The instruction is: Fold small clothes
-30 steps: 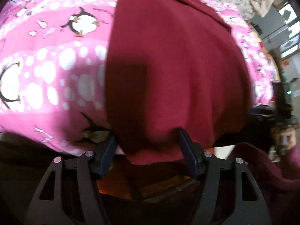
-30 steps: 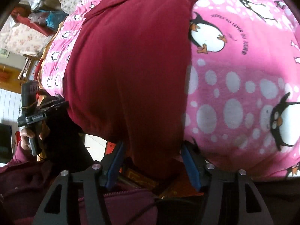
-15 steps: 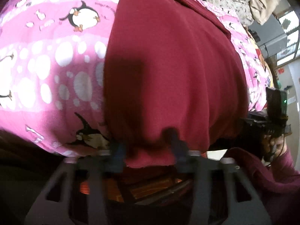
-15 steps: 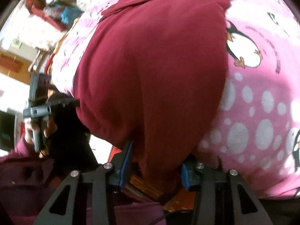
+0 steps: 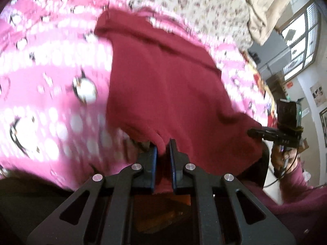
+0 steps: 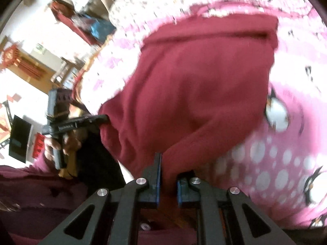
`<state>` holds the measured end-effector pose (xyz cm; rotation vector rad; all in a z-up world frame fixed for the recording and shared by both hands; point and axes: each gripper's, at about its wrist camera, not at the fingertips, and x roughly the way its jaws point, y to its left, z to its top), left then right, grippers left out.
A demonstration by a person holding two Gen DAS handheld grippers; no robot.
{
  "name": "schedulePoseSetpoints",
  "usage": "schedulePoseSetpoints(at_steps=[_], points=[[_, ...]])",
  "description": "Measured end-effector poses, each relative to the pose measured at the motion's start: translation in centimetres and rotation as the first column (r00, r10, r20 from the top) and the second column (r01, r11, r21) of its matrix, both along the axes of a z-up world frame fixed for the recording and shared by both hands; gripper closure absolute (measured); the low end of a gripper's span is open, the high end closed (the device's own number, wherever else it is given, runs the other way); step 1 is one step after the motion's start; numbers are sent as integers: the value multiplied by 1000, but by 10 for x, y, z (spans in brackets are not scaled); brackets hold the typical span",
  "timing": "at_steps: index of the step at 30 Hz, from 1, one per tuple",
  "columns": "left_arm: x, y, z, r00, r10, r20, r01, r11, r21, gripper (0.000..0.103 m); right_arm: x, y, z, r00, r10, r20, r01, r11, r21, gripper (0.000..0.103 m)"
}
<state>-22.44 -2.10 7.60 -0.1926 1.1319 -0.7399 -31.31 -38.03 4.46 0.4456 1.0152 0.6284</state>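
Both grippers are pinching the near hem of a dark red garment [image 5: 163, 77] that is lying spread on a bed covered by a pink penguin blanket [image 5: 40, 102]. The left gripper [image 5: 162, 151] is nearly closed, its two blue-padded fingers squeezing a gathered fold of the near edge between them, with cloth also hanging down behind the pads. The right gripper [image 6: 167, 175] is likewise drawn in narrow around a bunched fold at its own corner of that hem, though its right-hand finger is partly hidden by fabric, so the exact gap is hard to judge. In each wrist view the other gripper is showing off to the side, held in a hand at the garment's opposite near corner, so the two grips are sitting well apart across the width. The relation that matters is this: the garment is stretching straight ahead of both grippers, its long axis running away from them toward the far edge [image 6: 214, 30], which is lying flat on the blanket near a floral sheet [image 5: 194, 4]. Both hands appear equally placed, so carrying the near hem forward over the body to meet that far edge looks like the coming fold. Motion blur is softening both views.
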Motion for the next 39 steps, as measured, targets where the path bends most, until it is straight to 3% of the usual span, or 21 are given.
schedulePoseSetpoints(at_steps=[7,13,23,28,34,36,39], points=[[57,-3,50,986,83,146,-75,996,-57,93,26,-24,36,985,-116,131,105,991,87,92],[110,-16,67,966,162,204,-146,985,-91,93,68,-50,46,953,-267,145,231,947,222,92],[195,-44,60,952,238,190,-234,971,-47,93,151,-76,54,921,-367,133,339,921,195,92],[231,-59,40,953,250,173,-255,967,11,93,195,-89,35,910,-410,67,393,902,176,92],[275,-65,7,956,278,94,-282,958,41,93,242,-104,5,896,-444,5,438,885,158,92],[286,-64,-2,957,284,55,-286,958,24,92,258,-109,-11,894,-446,-39,446,882,153,92],[297,-54,-4,958,285,7,-284,957,-60,77,271,-117,-27,887,-449,-106,460,875,150,92]])
